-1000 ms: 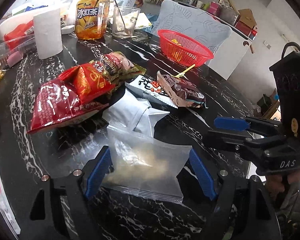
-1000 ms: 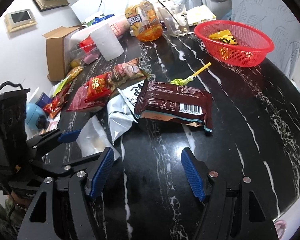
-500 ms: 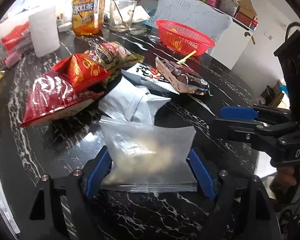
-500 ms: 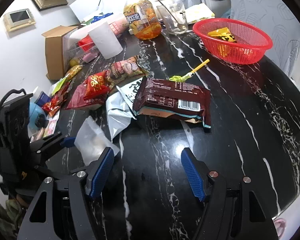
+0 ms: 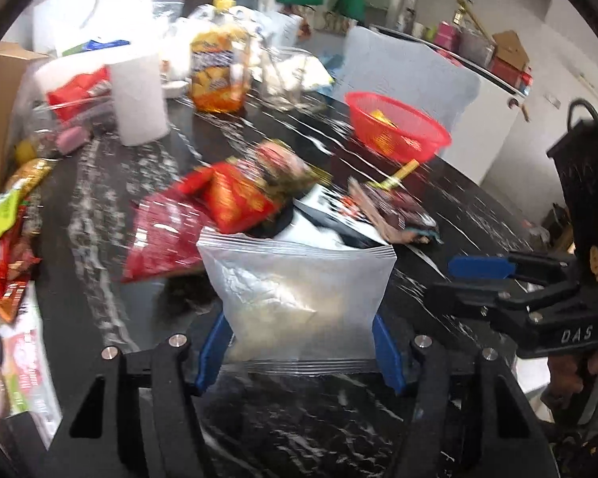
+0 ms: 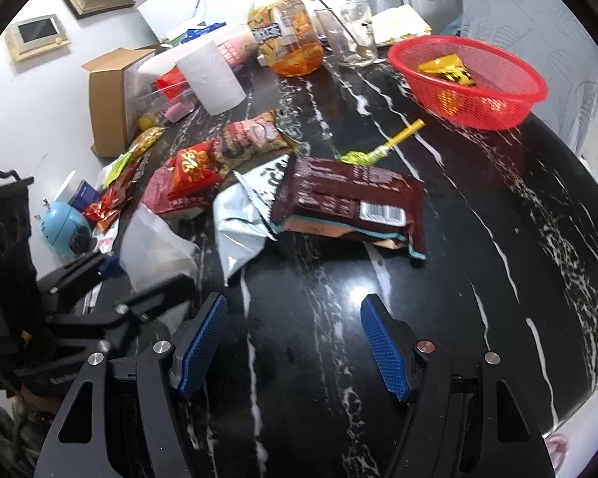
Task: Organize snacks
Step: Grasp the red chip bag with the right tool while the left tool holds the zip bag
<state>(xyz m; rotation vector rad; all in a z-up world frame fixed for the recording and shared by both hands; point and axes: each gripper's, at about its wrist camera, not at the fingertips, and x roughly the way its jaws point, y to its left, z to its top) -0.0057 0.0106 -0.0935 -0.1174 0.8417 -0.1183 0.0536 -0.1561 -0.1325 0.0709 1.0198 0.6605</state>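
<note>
With your left gripper point(image 5: 299, 342) closing on the clear bag point(image 5: 299, 290) raised off the worktop point(image 6: 478, 279), squeeze its lower edge firmly before heading for the red basket point(image 6: 498, 111), keeping your empty right gripper point(image 6: 293, 342) spread wide.

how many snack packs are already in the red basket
1 that shows clearly: a yellow packet lying inside the red basket at the far right of the table. An orange patch lower in the basket may be part of it or a second one.
</note>
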